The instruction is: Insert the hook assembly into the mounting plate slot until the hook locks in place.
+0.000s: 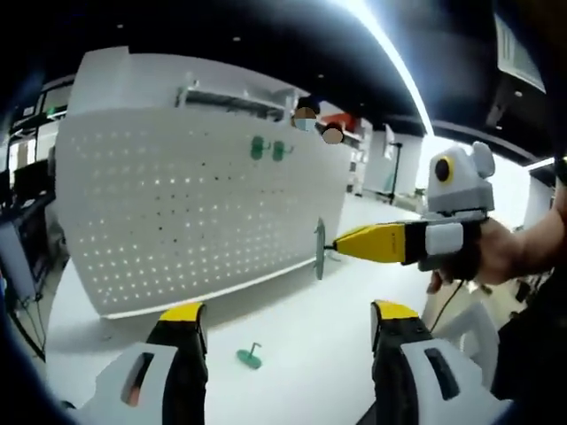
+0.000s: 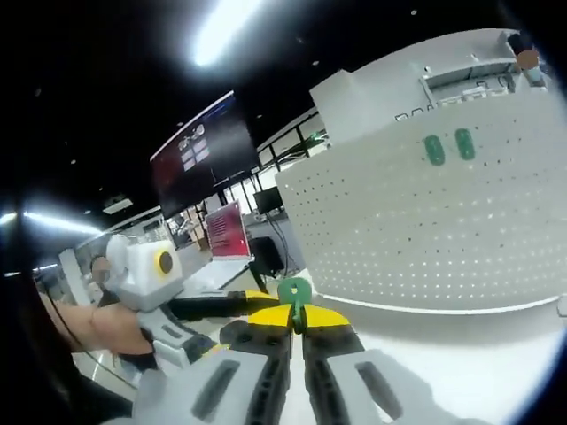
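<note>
A white pegboard mounting plate stands upright on the table. Two green hook plates sit side by side high on its face. My right gripper is shut on a green hook assembly, held in the air a short way off the board's right end. Another green hook lies loose on the table in front of the board. My left gripper is open with nothing between its fingers, low over the table above that loose hook.
The white table runs along the front of the board. A person's hand holds the right gripper. In the right gripper view the left gripper enters from the left. Screens hang behind it.
</note>
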